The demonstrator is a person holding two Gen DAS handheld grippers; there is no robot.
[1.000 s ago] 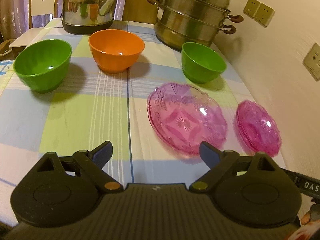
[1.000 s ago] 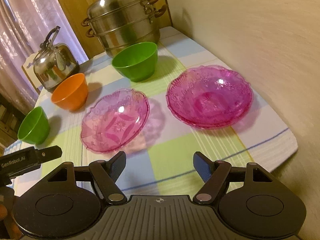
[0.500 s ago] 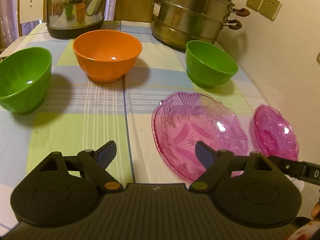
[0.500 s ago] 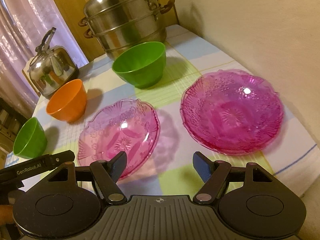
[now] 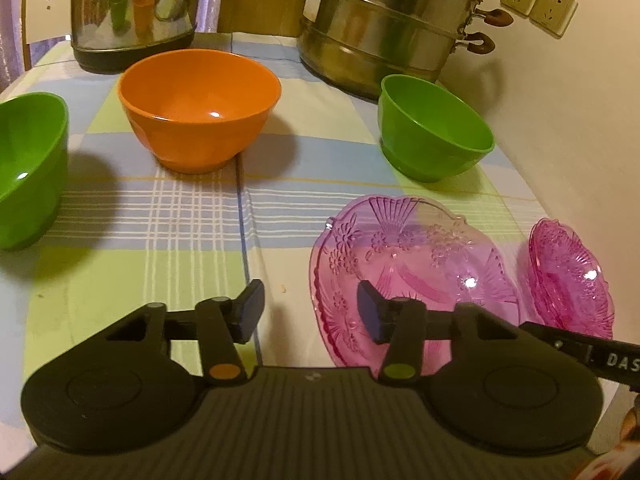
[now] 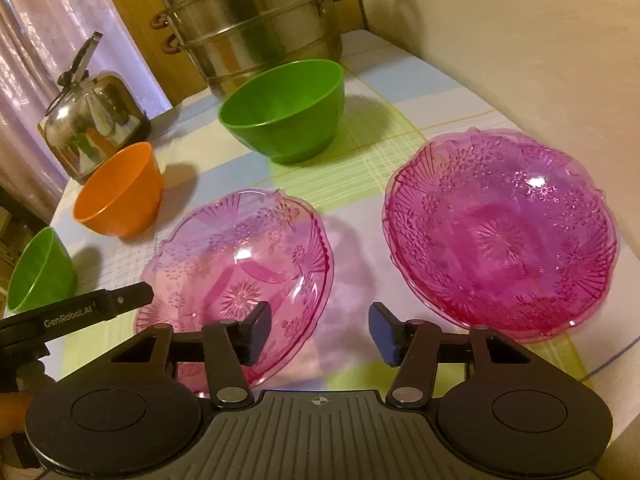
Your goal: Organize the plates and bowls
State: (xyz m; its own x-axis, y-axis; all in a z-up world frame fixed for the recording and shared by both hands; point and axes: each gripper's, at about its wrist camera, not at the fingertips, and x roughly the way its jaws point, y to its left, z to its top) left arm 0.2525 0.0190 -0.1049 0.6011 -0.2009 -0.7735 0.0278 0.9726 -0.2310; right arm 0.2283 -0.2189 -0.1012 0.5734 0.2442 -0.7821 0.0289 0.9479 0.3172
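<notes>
Table (image 5: 192,216) with a checked pastel cloth, pushed against a cream wall (image 5: 580,128); steel kettle (image 5: 132,12) and stacked steamer pot (image 5: 384,20) at the far end.

Bowls sit in a loose row: green bowl (image 5: 28,168) at left, orange bowl (image 5: 200,108) in the middle, second green bowl (image 5: 432,128) near the wall.

Pale pink glass plate (image 5: 416,264) lies flat on the table, nearer the camera than the bowls. Darker pink plate stack (image 6: 500,236) sits just beside it on the wall side, apart from it.

Left gripper (image 5: 310,312): fingers part-open, have just been closing. The plate's left rim lies in the gap; the right finger is over the plate, the left finger over bare cloth. No pad contact visible, nothing clamped.

Right gripper (image 6: 320,330): fingers also part-open, just been closing. The left finger overlaps the pale plate's near-right edge, the right finger sits over cloth between the two plates. Contact cannot be told; nothing clamped.

Each gripper's side arm shows in the other's view.
</notes>
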